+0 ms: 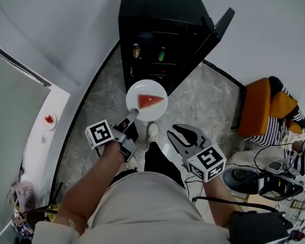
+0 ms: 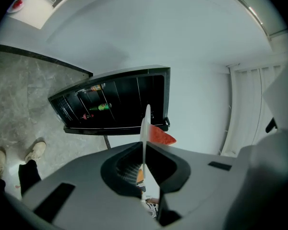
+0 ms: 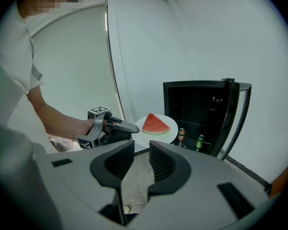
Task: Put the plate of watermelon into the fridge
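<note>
A white plate (image 1: 142,91) carries a red watermelon wedge (image 1: 151,100) and is held level in front of the black fridge (image 1: 157,19), whose door (image 1: 213,34) stands open. My left gripper (image 1: 130,117) is shut on the plate's near rim. In the left gripper view the plate (image 2: 145,123) shows edge-on between the jaws of my left gripper (image 2: 144,152), with the wedge (image 2: 161,136) to its right. My right gripper (image 1: 182,135) hangs lower right of the plate, holding nothing. Its jaws stand slightly apart, and my right gripper (image 3: 141,152) looks at the plate (image 3: 169,133) and the fridge (image 3: 201,104).
A can (image 1: 136,51) and a green bottle (image 1: 162,54) stand on a fridge shelf. An orange chair (image 1: 256,105) with a seated person in stripes is at the right, above cables and equipment (image 1: 274,179) on the floor. A white counter (image 1: 40,141) runs along the left.
</note>
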Demonstrator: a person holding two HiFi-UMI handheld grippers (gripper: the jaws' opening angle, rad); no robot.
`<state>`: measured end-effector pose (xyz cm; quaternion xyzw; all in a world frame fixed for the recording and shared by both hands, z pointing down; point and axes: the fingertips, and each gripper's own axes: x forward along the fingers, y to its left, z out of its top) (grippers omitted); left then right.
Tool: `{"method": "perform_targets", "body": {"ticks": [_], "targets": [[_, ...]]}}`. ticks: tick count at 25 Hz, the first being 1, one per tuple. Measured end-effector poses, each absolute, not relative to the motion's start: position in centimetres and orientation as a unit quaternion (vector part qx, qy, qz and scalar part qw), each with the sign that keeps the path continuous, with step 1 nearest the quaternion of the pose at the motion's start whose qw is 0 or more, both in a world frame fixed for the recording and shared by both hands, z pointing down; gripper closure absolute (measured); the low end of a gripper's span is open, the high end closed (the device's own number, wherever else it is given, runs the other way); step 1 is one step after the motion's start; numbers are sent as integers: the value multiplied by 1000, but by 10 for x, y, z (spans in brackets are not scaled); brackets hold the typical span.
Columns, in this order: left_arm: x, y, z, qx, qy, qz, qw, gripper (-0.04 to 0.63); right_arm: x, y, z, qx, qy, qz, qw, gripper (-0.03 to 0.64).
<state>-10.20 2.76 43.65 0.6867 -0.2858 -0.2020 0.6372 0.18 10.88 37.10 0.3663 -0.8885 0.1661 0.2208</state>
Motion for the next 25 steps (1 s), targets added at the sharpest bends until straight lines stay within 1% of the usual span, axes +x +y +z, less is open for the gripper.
{"method": "perform_targets", "body": {"ticks": [6, 16, 25], "targets": [[-70, -48, 446, 682, -301, -210, 633, 574, 26, 49, 370, 349, -893, 148, 244, 509], [-19, -169, 482, 665, -329, -224, 631, 574, 70, -31, 391, 321, -894, 177, 258, 509], [17, -267, 534, 651, -352, -222, 635, 574, 107, -80, 423, 310, -886, 211, 273, 510]]}}
